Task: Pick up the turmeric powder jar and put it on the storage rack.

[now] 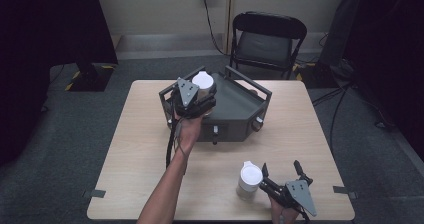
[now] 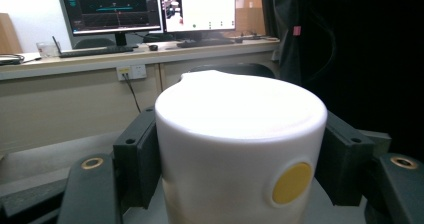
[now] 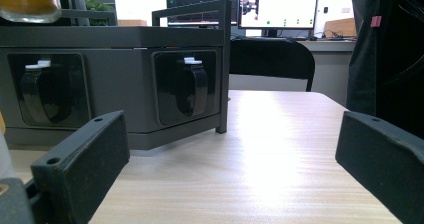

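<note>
While the counter (image 1: 150, 184) carries everything, order goes big to small: the dark grey rack (image 1: 235, 109) sits mid-counter with 2 black latches on its near face, a black chair behind it.

My left gripper (image 1: 192, 101) is over the rack's left rear corner, jaws clamped on jar 1 (image 1: 204, 81): white lid, yellow dot on the side, amber contents below. In the left gripper view the jar (image 2: 240, 144) has 1 pad pressed on each side, so the grip looks square. Can't tell whether its base touches the rack top or hangs just above.

Jar 2 (image 1: 248, 180), same white lid, stands on the counter near the front edge. My right gripper (image 1: 282, 176) is just beside it on its right, jaws spread wide with nothing between them.

Judgement: step in hand is placing jar 1 on the rack. Next move calls for lowering it flat, confirming the base is seated inside the rail, then releasing. After that, swing the right jaws left to straddle jar 2. Risk is clipping the rail.
</note>
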A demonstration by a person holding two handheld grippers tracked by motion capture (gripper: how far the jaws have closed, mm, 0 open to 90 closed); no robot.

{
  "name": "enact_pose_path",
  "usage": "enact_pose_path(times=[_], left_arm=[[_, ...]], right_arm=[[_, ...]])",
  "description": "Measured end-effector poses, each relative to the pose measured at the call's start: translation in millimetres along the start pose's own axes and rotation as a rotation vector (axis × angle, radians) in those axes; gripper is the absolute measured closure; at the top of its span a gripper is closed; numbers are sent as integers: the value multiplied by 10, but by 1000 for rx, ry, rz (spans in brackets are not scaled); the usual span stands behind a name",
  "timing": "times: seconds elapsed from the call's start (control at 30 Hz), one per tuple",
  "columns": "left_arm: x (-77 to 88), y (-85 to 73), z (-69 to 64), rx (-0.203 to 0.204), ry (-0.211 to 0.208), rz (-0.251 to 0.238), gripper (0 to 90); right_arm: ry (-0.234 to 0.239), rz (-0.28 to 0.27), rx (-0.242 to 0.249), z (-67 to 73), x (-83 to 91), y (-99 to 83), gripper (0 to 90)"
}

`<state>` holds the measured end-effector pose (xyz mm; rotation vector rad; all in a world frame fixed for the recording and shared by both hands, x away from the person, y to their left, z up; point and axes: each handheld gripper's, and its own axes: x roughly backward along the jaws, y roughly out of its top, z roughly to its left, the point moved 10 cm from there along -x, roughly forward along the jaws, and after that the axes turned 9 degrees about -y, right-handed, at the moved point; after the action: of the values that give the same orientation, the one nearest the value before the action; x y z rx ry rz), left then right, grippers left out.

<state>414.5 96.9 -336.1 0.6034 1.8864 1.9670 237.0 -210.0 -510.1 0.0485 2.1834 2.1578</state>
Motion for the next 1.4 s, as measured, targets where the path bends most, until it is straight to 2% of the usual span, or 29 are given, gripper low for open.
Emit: enact_pose_path(times=[0.07,0.17,0.23,0.43,0.57,0.9,1.0,1.4], left_arm=[[-32,-27,5,10,8,2,310],[-41,-84,-16,-7,25,-9,310],[-54,-111,-6,1,34,-4,310],[-74,-148,30,20,44,11,310],[-83,-164,23,18,49,22,310],[-73,-213,38,37,51,11,310],[-62,-229,56,56,48,0,309],[-64,-241,61,57,45,-4,305]], right_arm=[[2,0,0,-1,0,0,0],[3,0,0,-2,0,0,0],[3,0,0,-2,0,0,0],[4,0,0,-3,0,0,0],[3,0,0,-2,1,0,0],[3,0,0,-3,1,0,0],[3,0,0,-2,1,0,0],[1,0,0,-2,0,0,0]])
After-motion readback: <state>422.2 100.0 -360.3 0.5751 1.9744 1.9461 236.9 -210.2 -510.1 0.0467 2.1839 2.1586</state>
